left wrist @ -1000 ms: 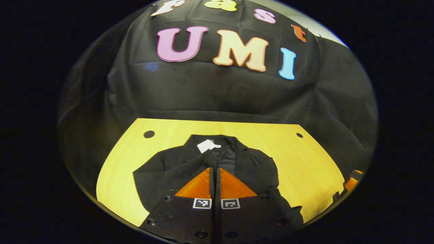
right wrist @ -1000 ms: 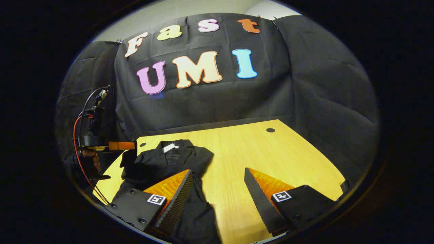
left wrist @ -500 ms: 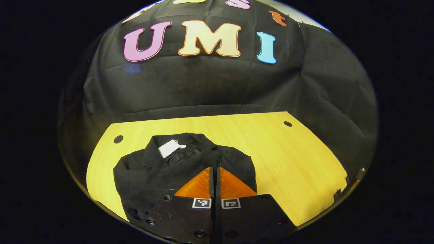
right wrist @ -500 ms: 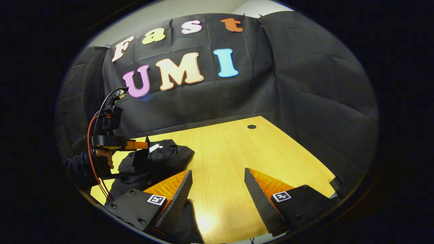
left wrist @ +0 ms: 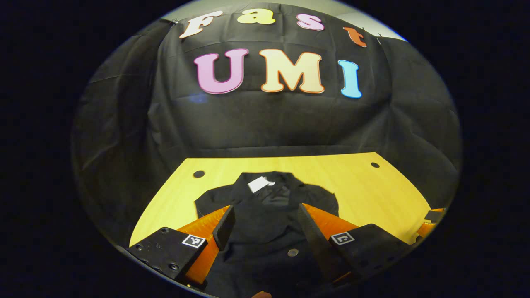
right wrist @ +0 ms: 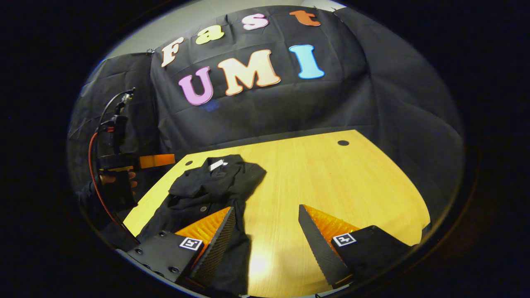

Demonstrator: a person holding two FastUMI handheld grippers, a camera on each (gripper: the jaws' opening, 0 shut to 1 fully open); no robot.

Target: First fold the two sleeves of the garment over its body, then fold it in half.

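Wooden table (right wrist: 314, 174), black garment (left wrist: 265, 215) lengthwise, collar toward wall; both tools (left wrist: 261, 219) (right wrist: 267, 223) wide open, empty.

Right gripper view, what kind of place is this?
Probably a recording booth, not a home: black cloth wall behind a pale wooden table, a black garment on it, and a hand-held left gripper trailing cables.

garment (left wrist: 265, 223) hem cut off at left gripper view's bottom edge, white tag (left wrist: 258, 184) too small to read
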